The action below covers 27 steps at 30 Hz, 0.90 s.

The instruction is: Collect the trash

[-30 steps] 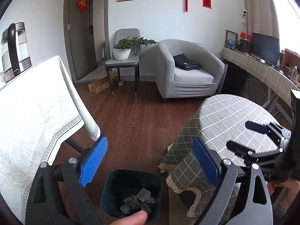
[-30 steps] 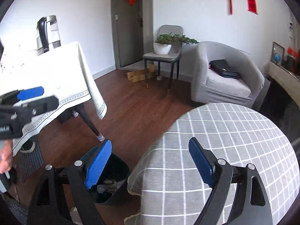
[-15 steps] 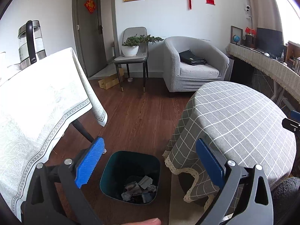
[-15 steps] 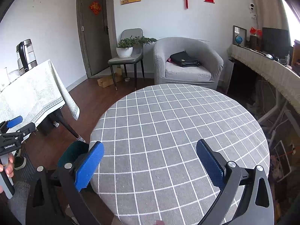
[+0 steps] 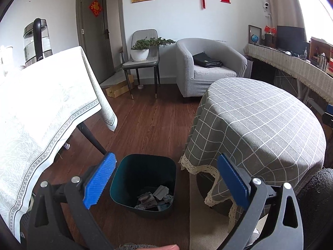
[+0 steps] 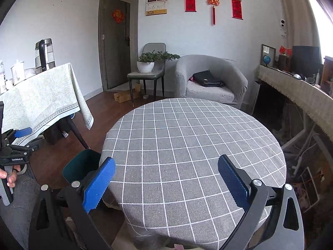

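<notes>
A dark teal bin (image 5: 143, 179) stands on the wood floor with crumpled paper trash (image 5: 154, 198) in its bottom. My left gripper (image 5: 165, 157) hovers above and in front of it, open wide with nothing between its blue pads. My right gripper (image 6: 166, 161) is also open and empty, over the near side of the round table (image 6: 193, 133) with the grey checked cloth. No trash shows on that cloth. In the right wrist view the bin (image 6: 81, 165) peeks out left of the table, and the left gripper (image 6: 27, 140) is at the far left, held by a hand.
A table with a white patterned cloth (image 5: 41, 108) and a kettle (image 5: 37, 39) stands left of the bin. Behind are a chair with a potted plant (image 5: 143, 52), a grey armchair (image 5: 208, 68) holding a black bag, and a long cluttered counter (image 5: 291, 66) on the right.
My right gripper swung right, from above the bin to over the round table. The left gripper drew back, so the bin sits further ahead. Both jaws widened slightly.
</notes>
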Each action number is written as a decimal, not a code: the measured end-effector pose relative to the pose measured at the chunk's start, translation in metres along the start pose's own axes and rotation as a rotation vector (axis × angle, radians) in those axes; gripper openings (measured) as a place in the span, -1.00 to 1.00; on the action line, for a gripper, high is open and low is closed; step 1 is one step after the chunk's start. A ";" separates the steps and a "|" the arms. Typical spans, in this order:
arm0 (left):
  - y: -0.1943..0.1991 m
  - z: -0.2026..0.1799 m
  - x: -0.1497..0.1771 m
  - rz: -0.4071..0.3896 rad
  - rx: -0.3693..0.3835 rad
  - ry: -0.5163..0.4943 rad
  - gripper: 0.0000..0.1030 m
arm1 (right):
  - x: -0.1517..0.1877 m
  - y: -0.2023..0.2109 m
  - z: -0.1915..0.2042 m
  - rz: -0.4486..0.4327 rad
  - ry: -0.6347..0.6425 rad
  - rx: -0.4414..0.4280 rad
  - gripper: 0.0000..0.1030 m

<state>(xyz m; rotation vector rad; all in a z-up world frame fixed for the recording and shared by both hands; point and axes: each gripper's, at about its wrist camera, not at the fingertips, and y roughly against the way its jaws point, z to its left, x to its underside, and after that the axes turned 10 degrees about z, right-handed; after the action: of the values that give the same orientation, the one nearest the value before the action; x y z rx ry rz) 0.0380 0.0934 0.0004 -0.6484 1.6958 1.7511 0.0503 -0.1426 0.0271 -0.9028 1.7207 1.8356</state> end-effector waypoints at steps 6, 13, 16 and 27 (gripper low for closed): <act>0.004 -0.001 0.003 -0.026 -0.047 -0.002 0.94 | 0.007 -0.005 0.002 0.000 0.020 -0.043 0.93; 0.002 0.002 0.003 -0.014 -0.062 0.013 0.93 | 0.006 -0.006 0.005 -0.010 0.027 -0.076 0.93; 0.000 0.004 0.004 -0.005 -0.071 0.028 0.94 | 0.006 -0.005 0.006 -0.011 0.030 -0.075 0.93; 0.000 0.008 0.005 -0.008 -0.060 0.036 0.94 | 0.007 -0.006 0.004 -0.011 0.032 -0.076 0.93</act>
<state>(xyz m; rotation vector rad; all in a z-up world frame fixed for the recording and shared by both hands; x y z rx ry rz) 0.0355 0.1015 -0.0028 -0.7165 1.6670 1.8009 0.0497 -0.1386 0.0179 -0.9746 1.6713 1.9003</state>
